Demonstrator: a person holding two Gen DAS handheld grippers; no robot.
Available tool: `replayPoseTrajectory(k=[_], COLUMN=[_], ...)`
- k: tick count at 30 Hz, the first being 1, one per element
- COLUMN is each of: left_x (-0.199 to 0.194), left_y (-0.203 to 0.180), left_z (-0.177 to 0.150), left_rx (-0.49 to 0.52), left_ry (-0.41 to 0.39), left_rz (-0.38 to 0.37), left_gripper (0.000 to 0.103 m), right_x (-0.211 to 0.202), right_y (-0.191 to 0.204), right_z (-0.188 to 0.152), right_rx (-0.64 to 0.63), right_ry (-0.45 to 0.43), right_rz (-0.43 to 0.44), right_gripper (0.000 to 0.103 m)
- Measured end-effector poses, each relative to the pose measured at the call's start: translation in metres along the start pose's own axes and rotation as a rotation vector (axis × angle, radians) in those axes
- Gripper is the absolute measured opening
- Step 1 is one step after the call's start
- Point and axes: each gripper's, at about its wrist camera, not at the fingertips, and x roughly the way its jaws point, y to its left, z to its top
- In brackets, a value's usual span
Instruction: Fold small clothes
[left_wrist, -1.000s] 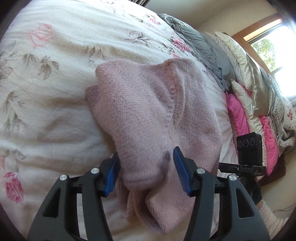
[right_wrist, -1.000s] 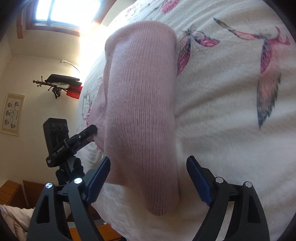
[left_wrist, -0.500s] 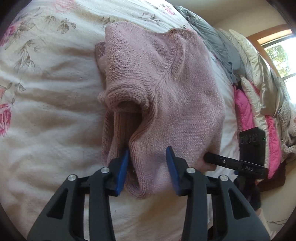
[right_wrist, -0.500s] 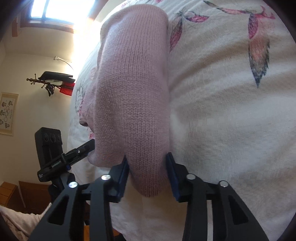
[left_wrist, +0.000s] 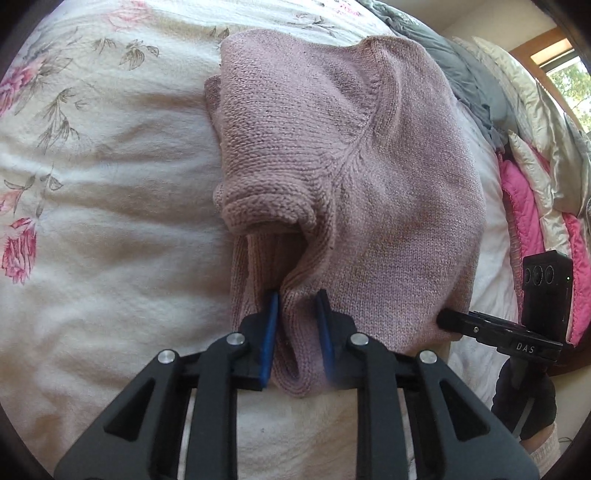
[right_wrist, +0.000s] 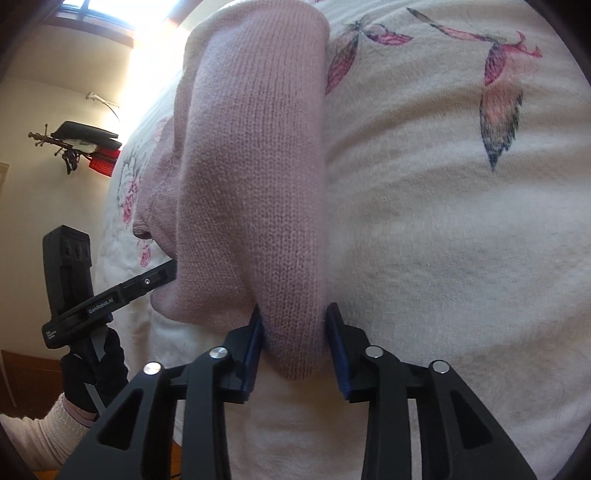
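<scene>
Your left gripper (left_wrist: 297, 325) has its jaws pinched on the near hem of the pink sweater (left_wrist: 351, 177), with a bunched sleeve cuff (left_wrist: 264, 214) just ahead of it. Your right gripper (right_wrist: 293, 345) has its jaws nearly closed on the sweater's other near corner, apparently clamped on it. The sweater lies ahead of both grippers on the floral bedspread (left_wrist: 103, 192), already doubled over. I'd judge the folding roughly half done: a final fold and smoothing remain.
</scene>
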Motion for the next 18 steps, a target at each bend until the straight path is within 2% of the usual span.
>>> replayPoseTrajectory(k=[1, 3, 4, 7, 11, 15, 18], left_x=[-0.001, -0.007, -0.011, -0.022, -0.032, -0.045, -0.053], left_y=[-0.005, -0.008, -0.01, -0.017, -0.024, -0.031, -0.034], left_z=[0.001, -0.001, -0.002, -0.007, -0.018, -0.029, -0.035], left_rx=[-0.002, 0.007, 0.016, 0.03, 0.044, 0.043, 0.04], left_ry=[-0.003, -0.015, -0.024, -0.036, -0.033, -0.044, -0.05], left_rz=[0.003, 0.027, 0.047, 0.078, 0.159, 0.185, 0.206], left_gripper=[0.03, 0.049, 0.051, 0.055, 0.057, 0.06, 0.062], right_x=[-0.002, -0.008, -0.011, -0.023, -0.033, -0.043, -0.051], right_y=[0.002, 0.007, 0.012, 0.028, 0.044, 0.058, 0.066], right_z=[-0.001, -0.006, -0.008, -0.016, -0.026, -0.033, -0.036], right_rx=[-0.006, -0.032, -0.045, -0.086, -0.108, -0.142, -0.155], right_ry=[-0.008, -0.019, -0.029, -0.063, -0.087, -0.116, -0.146], right_rz=[-0.021, -0.059, -0.093, -0.207, -0.34, -0.44, -0.534], right_gripper=[0.05, 0.052, 0.064, 0.084, 0.088, 0.088, 0.096])
